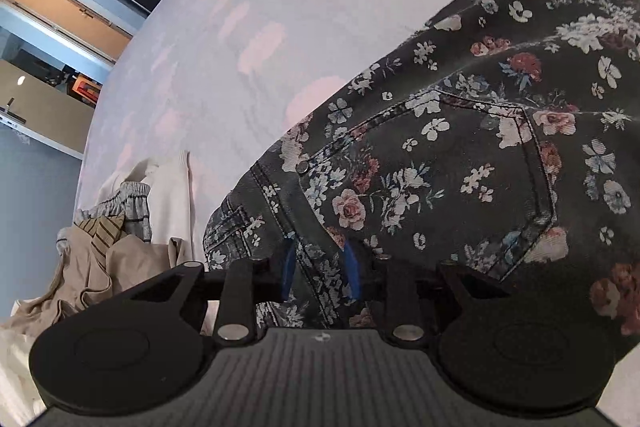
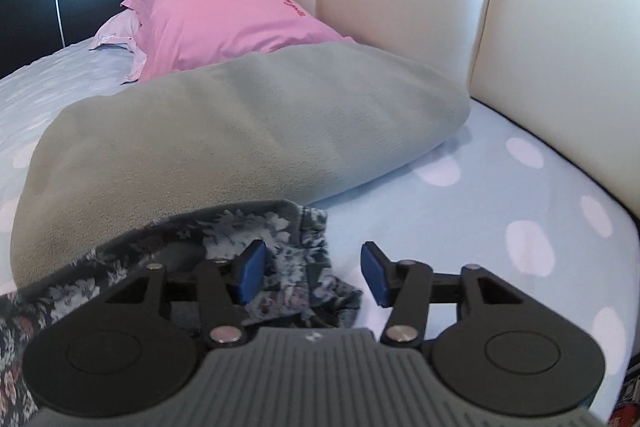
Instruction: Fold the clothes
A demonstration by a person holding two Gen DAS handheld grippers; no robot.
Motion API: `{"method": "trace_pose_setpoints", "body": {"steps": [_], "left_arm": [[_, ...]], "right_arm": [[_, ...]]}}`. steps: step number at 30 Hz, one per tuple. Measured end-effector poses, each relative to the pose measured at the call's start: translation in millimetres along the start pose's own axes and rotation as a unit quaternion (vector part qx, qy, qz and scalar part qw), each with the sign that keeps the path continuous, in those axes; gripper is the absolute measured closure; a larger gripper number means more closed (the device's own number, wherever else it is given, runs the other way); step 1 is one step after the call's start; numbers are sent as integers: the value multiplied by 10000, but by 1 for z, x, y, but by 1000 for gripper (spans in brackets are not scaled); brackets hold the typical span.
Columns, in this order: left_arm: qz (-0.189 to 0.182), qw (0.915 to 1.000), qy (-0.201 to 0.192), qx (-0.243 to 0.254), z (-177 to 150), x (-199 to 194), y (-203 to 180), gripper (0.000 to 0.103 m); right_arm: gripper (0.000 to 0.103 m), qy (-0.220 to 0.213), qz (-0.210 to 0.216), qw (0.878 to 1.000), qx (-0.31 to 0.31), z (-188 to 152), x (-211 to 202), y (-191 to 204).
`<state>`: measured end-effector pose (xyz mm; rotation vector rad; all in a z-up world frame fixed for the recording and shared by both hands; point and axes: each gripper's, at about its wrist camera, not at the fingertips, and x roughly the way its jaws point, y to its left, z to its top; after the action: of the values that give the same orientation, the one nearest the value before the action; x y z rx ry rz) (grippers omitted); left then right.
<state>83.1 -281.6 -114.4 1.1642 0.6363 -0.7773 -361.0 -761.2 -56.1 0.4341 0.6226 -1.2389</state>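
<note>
Floral jeans lie spread on the dotted bedsheet, and what I weigh most is how their length runs between my two grippers: the waistband end sits at my left gripper, the back pocket and seat stretching away ahead and to the right of it, while a bunched end of the same dark flowered denim shows at my right gripper. On the left, the blue pads stand narrow with a strip of waistband seam between them; I read that as a pinch on the cloth, though the contact itself is partly hidden by the finger links. On the right, the jaws stand wide, the left pad over the crumpled fabric and the right pad above bare sheet, so nothing is held there. My left is therefore the engaged hand, and the right is just beside its end, needing only to close. The denim looks stiff and heavy, black-grey with pink, white and blue blossoms, stitched pocket and rivet uppermost. A grey fleece blanket lies just beyond the right end, a pile of other clothes to my left.
</note>
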Motion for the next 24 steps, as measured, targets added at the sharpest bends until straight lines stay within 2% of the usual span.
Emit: {"method": "trace_pose_setpoints", "body": {"steps": [2,3,6,16,19,20,21,24], "left_arm": [[45,9999,59,78,3,2,-4,85],[57,9999,57,82,3,2,-4,87],[91,9999,50,96,2,3,-6,89],[101,9999,62,21,3,4,-6,90],[105,9999,108,-15,4,5,-6,90],[117,9999,124,-12,5,5,-6,90],[131,9998,136,-5,5,5,-7,90],[193,9997,156,7,6,5,-9,90]], "right_arm": [[77,41,60,10000,57,4,6,4],[84,12,68,10000,70,5,5,6],[87,-210,129,9996,155,13,-6,7],[88,-239,155,9921,1219,38,-48,-26],[87,-35,34,9932,1165,34,-40,-22],[82,-14,-27,9943,1070,31,-36,-19],[72,-24,-128,9950,991,30,-32,-16],[63,45,-248,9950,969,24,-24,-18]]}}
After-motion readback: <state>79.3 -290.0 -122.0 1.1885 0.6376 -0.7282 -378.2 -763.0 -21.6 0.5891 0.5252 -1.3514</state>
